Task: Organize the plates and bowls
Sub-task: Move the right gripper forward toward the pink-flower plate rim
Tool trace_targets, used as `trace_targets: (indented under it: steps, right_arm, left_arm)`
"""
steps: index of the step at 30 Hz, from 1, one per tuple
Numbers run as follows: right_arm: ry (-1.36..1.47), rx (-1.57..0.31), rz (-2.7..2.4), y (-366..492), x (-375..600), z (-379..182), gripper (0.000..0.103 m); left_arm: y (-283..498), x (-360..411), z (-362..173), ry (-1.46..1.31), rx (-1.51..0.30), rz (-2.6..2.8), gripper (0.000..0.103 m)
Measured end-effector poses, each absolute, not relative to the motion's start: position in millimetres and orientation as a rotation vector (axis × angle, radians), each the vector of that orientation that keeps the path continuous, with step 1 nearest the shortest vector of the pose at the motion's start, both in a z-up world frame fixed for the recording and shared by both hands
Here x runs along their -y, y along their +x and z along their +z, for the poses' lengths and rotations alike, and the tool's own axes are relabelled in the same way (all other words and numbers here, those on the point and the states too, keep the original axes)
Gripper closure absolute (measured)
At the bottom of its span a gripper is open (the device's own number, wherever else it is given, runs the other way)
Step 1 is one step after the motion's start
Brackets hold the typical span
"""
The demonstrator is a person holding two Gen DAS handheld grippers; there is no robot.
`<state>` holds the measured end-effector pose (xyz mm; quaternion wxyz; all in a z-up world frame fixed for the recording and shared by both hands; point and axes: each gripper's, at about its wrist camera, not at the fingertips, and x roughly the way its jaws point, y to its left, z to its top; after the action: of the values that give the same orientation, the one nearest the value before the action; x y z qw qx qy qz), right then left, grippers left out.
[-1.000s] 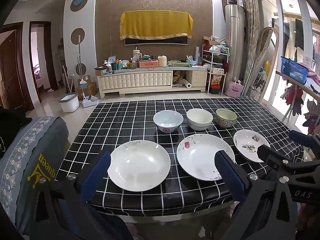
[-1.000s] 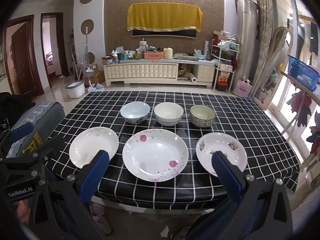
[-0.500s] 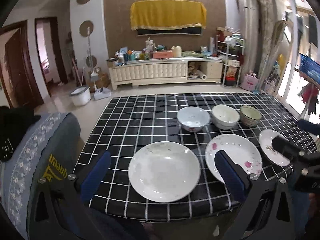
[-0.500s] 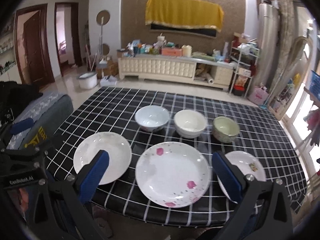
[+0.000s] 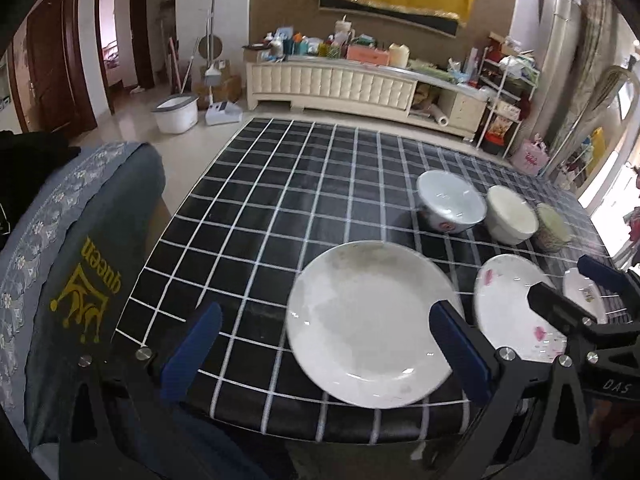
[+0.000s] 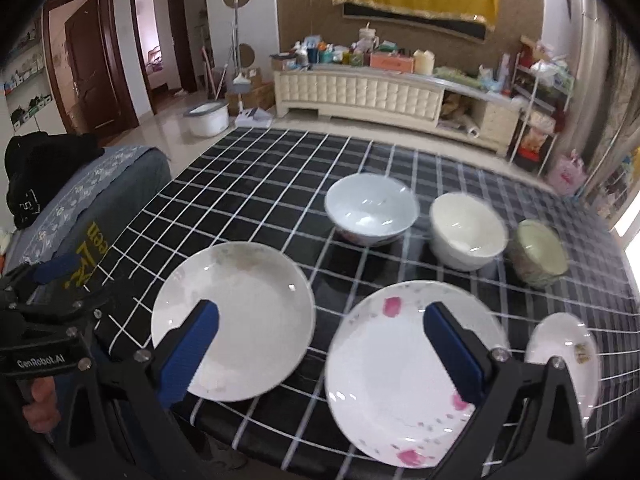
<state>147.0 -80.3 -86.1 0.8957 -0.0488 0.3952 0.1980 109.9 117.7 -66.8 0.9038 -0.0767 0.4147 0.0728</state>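
Evidently at the approach step, both grippers, left gripper (image 5: 326, 350) and right gripper (image 6: 324, 350), hang with jaws apart over the table's (image 6: 260, 184) near edge, so the next move calls for closing on a plate (image 5: 374, 322) rim.

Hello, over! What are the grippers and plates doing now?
Left gripper open, empty. Right gripper open, empty. Three plates and three bowls sit separate on the table, unstacked. Nothing blocking.

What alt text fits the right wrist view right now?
The open right gripper hovers over a black checked table holding three plates in front, plain white plate, pink-flowered plate, small plate, and three bowls behind. The left gripper shows at the left edge.
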Motion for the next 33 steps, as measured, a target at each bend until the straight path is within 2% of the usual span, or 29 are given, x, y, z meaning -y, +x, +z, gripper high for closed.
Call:
trace_targets:
  steps: [6,8,13,18,24,26,33]
  right_arm:
    - [-0.131,-0.885,0.457,166.3,62.0,-109.7,0.006]
    - [-0.15,-0.902,0.465,172.8,55.9,-117.0,0.014]
    - [-0.188,-0.943,0.489,184.8,45.7,-131.9,0.022]
    - [-0.19,-0.999,0.493,195.7,41.6,-148.0,0.033]
    - [-0.229,-1.048,0.498,201.0,35.1,-163.4,0.049]
    - [-0.227,-1.053,0.498,201.3,37.1,-163.9,0.051]
    - [-0.267,-1.088,0.47,203.9,35.3,-172.6,0.059]
  left_arm:
    - [126.1,-130.5,-89.4,-0.187,-0.91,0.136,0.0]
    - [131.1,-132.5,-97.2,-0.183,-0.928,0.134,0.0]
    - [139.8,-139.9,-117.1,-0.188,-0.975,0.139,0.001]
    - [149.3,-148.4,-140.5,-0.208,-1.046,0.169,0.026]
    - [155.9,-143.9,-154.1,-0.187,-1.071,0.15,0.031]
    - [157.5,-143.5,-158.9,-0.183,-1.085,0.145,0.04]
    - [158.6,-144.5,-172.5,-0.192,-1.14,0.15,0.057]
